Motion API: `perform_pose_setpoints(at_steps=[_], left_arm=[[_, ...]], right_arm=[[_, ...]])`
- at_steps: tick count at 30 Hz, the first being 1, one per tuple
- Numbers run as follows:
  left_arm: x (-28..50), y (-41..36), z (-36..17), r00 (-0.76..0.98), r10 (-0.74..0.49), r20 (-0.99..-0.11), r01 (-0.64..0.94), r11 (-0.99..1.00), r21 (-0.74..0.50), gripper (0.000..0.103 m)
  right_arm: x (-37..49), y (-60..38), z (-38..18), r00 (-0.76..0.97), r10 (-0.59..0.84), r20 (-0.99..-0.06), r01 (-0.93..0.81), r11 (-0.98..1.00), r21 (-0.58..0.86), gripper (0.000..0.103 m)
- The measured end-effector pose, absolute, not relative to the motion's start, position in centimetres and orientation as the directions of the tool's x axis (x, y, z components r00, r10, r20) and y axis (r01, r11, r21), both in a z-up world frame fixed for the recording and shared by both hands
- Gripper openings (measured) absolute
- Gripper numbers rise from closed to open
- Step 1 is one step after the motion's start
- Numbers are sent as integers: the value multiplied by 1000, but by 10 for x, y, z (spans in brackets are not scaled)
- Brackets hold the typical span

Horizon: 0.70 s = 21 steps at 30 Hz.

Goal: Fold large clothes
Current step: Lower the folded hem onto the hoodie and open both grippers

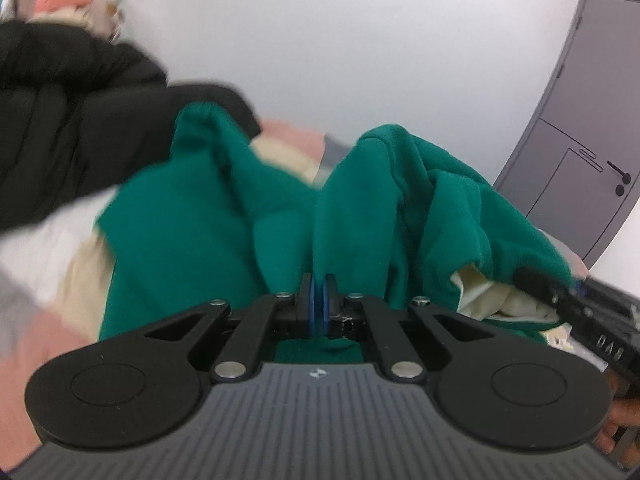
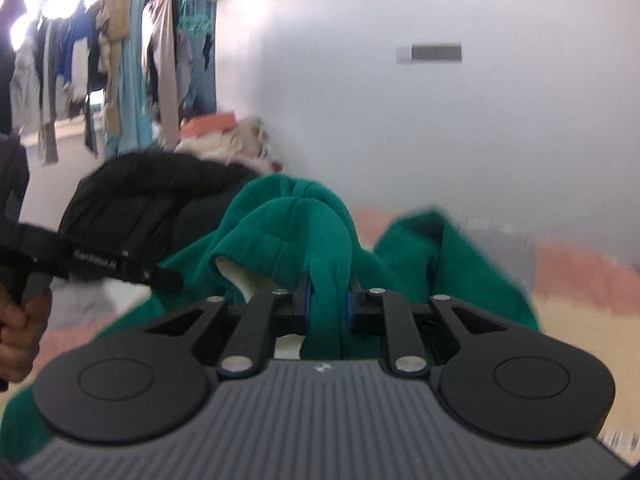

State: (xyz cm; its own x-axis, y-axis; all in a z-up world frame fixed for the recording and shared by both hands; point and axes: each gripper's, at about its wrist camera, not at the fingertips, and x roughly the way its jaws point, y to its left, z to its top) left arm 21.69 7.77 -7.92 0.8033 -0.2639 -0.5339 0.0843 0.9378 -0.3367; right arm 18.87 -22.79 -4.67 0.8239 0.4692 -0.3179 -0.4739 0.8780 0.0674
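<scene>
A green sweatshirt [image 1: 200, 232] with a cream lining hangs bunched between both grippers above a bed. My left gripper [image 1: 319, 300] is shut on a thin fold of the green cloth, its blue pads pressed together around it. My right gripper [image 2: 329, 304] is shut on a thicker roll of the same green sweatshirt [image 2: 288, 240], which rises in a hump in front of its fingers. The right gripper also shows at the right edge of the left wrist view [image 1: 576, 288], and the left gripper at the left edge of the right wrist view [image 2: 168, 278]. Both views are blurred.
A black puffy jacket [image 1: 60, 128] lies on the bed at the left, also in the right wrist view [image 2: 132, 200]. The bedding [image 2: 580, 276] is pink and cream. Clothes hang on a rack [image 2: 120, 60] at the back left. A grey door [image 1: 580, 120] stands right.
</scene>
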Motion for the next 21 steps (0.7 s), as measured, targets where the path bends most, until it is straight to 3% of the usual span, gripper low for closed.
perform_pose_setpoints(at_steps=[4,7,10,11,13,21], left_arm=[[200,91,-103,801,-299,-519,81,913,-401,5],[201,102,-108,802,-339,-492,95,885,-455,8],[193,106,-100,819,-350,-455,103,869,-484,42],[187,108,-97,833,-345,-433,106,867,-487,52],[186,108,-92,844,-360,-397,127,854,-505,54],[215,104,-104,831,-383,-403,127,837,-532,57]], right_arm=[[176,-228,-61,796,469,-382,-469,878,101,22],[178,-230,-57,783,485,-389,-476,870,126,31],[173,-235,-59,779,506,-369,-481,861,166,48],[172,-237,-61,778,514,-361,-480,857,186,59],[168,-241,-63,775,530,-343,-479,848,227,67],[187,-246,-61,798,541,-265,-453,830,326,67]])
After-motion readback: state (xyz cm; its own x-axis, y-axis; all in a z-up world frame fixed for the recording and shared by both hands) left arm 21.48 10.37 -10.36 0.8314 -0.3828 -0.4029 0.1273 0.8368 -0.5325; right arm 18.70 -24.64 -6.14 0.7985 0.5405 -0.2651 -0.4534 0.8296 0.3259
